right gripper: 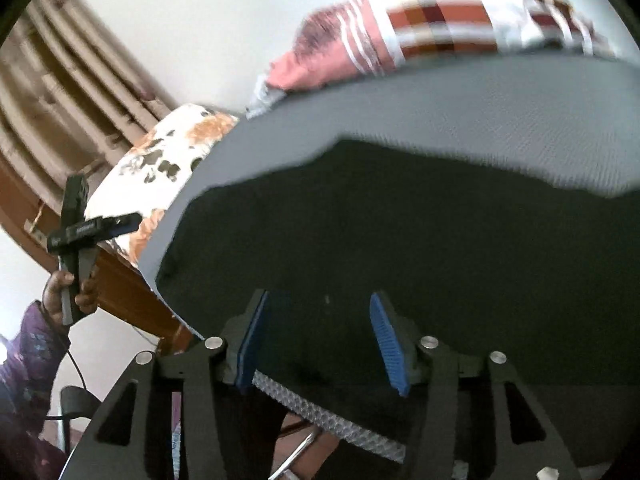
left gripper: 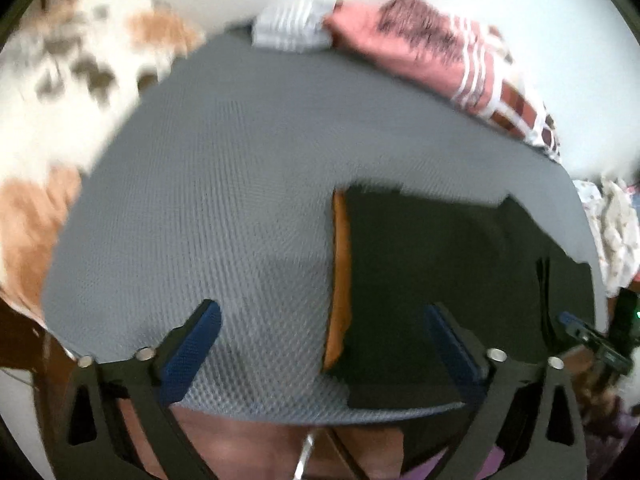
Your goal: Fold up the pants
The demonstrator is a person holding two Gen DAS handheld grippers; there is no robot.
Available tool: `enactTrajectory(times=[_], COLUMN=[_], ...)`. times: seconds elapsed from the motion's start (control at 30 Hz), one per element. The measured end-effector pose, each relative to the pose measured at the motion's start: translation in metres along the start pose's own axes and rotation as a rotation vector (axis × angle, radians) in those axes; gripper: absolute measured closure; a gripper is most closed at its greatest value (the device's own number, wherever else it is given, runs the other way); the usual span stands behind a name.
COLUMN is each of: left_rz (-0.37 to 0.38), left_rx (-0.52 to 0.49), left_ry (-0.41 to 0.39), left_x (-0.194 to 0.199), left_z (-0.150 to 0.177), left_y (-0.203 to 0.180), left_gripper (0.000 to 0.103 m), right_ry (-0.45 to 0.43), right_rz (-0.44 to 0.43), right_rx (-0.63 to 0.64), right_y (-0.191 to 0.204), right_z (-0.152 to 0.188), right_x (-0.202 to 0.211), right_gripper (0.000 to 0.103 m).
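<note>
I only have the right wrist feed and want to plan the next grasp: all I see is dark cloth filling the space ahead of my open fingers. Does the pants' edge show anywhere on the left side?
Observer: Yes. In the left wrist view the dark pants end at an orange band running along their left edge.
Operator: Where is the left gripper relative to that band?
Observer: The left gripper is open and straddles it: one finger over bare grey mat, the other over the dark cloth.
Operator: Anything else on the mat's far side?
Observer: A small grey striped folded cloth sits at the far edge, beside the pink striped fabric.
</note>
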State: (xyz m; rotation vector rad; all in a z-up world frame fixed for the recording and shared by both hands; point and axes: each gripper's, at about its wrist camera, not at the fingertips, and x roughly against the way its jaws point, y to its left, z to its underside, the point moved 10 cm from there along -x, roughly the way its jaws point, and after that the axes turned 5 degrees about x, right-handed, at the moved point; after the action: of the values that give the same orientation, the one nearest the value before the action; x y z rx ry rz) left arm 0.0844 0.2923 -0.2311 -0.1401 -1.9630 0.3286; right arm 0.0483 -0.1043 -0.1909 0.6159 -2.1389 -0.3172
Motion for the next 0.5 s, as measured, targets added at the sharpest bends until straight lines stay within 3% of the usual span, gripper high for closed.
enactTrajectory(times=[0.03,0.17,0.33,0.43,0.5], left_rz=[0.016,0.14,0.201,0.21,0.148], left_rx=[-0.001,0.012,-0.053,-0.122,-0.212], left_ry=[0.025,0.098,0.103,0.111,0.089], left_x=[-0.006,-0.029,-0.044,-0.053,-0.059], left_z=[0.005,0.021,0.015,0.006,0.003], left_y=[0.002,-0.006,-0.026,-0.04,-0.05], left_gripper=[0.023,0.025,0.025,0.026,0.039], right_ry=[0.008,0.001,0.003,0.001,0.004], right_rz=[-0.006,0.012,0.034,0.034,0.041], right_rx=[-0.022,-0.02,0.002,0.011,0.025], right_y=[-0.003,0.0,0.005,0.01,0.013], right_z=[0.002,0.005,0.007,0.008,0.009], right_x=[-0.005,-0.003,-0.006,-0.007,-0.008], right_gripper=[0.053,0.052,0.044,0.035,0.03])
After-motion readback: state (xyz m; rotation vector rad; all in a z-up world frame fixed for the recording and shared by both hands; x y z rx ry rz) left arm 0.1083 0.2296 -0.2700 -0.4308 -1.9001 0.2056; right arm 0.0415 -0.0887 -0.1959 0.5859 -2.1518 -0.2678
